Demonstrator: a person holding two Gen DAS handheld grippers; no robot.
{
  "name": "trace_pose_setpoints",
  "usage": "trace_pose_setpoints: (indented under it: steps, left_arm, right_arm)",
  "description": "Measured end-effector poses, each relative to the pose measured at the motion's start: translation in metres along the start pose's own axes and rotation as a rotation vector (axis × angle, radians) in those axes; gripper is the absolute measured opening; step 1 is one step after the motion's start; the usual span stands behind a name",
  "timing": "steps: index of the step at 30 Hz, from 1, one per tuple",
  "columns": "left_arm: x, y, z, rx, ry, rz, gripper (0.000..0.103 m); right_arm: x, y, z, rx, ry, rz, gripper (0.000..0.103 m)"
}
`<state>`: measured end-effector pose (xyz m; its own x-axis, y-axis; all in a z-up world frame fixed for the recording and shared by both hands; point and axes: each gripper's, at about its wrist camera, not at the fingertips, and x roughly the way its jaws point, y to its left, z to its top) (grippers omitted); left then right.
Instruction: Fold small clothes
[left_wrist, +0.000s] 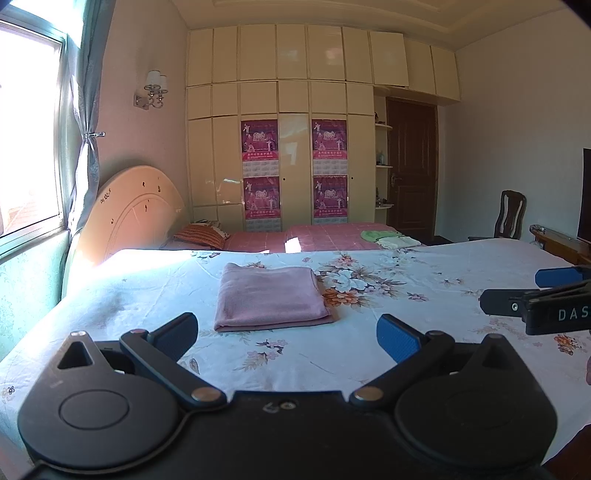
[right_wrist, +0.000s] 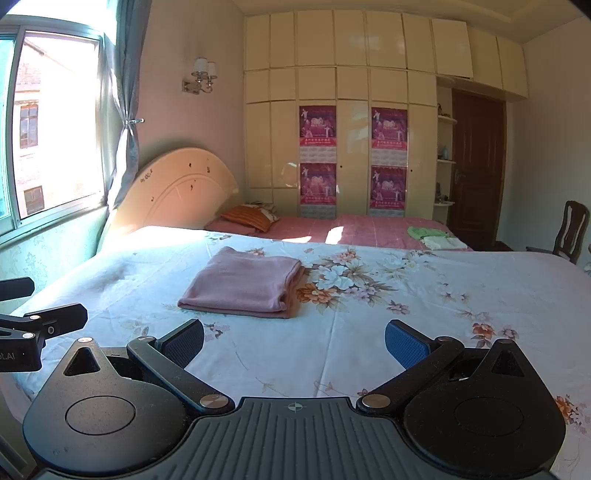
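A pink cloth (left_wrist: 271, 297) lies folded into a neat rectangle on the floral bedsheet (left_wrist: 424, 291); it also shows in the right wrist view (right_wrist: 243, 282). My left gripper (left_wrist: 288, 332) is open and empty, held just in front of the cloth and above the sheet. My right gripper (right_wrist: 294, 341) is open and empty, also short of the cloth and to its right. The right gripper's fingers (left_wrist: 506, 301) show at the right edge of the left wrist view. The left gripper's fingers (right_wrist: 55, 321) show at the left edge of the right wrist view.
A second bed with a pink cover (left_wrist: 332, 234) lies behind, holding a striped pillow (left_wrist: 199, 236) and folded green and white clothes (left_wrist: 391, 238). A headboard (left_wrist: 136, 210) and window (left_wrist: 29, 147) stand left. A wardrobe (left_wrist: 288, 129), door (left_wrist: 410, 166) and chair (left_wrist: 511, 216) stand beyond.
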<state>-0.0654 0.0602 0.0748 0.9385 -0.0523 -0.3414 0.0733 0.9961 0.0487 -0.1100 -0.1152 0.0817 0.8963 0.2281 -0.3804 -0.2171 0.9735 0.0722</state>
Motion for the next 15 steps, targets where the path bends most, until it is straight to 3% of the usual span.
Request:
trace_pose_setpoints:
  steps: [11, 15]
  left_arm:
    - [0.0059, -0.0013, 0.0044, 0.007, -0.02, -0.006, 0.103]
    - [0.0074, 0.0002, 0.0068, -0.001, -0.036, 0.022, 0.103]
  right_arm:
    - [0.0037, -0.0088, 0.0029, -0.002, -0.005, 0.012, 0.103]
    - [0.0081, -0.0099, 0.0041, -0.004, -0.003, 0.022, 0.103]
